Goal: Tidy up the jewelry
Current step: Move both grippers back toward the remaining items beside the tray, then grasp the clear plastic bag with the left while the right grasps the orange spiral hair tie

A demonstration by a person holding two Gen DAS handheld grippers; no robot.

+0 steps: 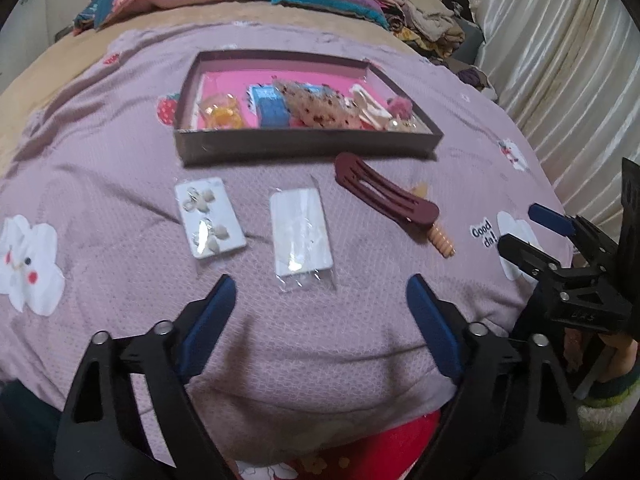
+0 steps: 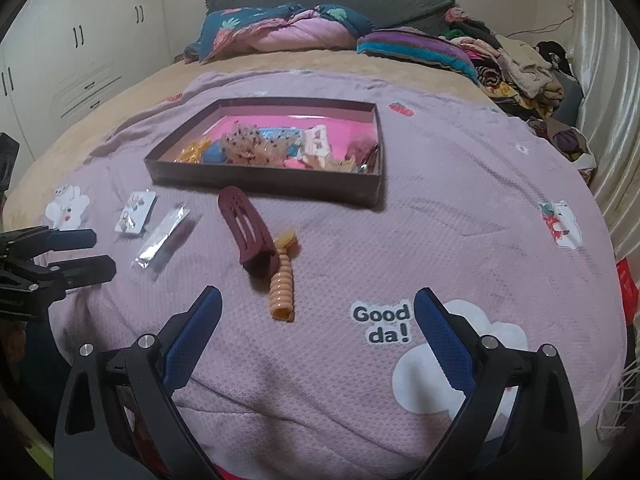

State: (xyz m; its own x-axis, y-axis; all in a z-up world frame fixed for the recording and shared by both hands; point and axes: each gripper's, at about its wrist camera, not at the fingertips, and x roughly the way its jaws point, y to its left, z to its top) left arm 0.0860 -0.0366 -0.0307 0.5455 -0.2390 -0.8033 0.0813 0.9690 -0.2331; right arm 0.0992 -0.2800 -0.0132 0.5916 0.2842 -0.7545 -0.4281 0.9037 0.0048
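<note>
Grippers point(image 1: 320, 292) point(image 2: 318, 304) tilted down over bedspread point(image 1: 320, 360)

Black plastic grippers, blue textured fingers point(image 1: 216, 320), silver screws point(image 2: 489, 342); fuzzy green-white sleeve point(image 1: 608, 408).

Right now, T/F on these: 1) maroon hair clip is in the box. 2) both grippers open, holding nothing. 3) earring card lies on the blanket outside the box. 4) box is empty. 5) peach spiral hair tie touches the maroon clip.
1) False. The maroon hair clip lies on the blanket, in front of the box.
2) True. The left gripper and the right gripper have their fingers apart with nothing between them.
3) True. The earring card lies left of a clear packet.
4) False. It holds several accessories on a pink lining.
5) True. The peach spiral hair tie lies against the clip's near end.
</note>
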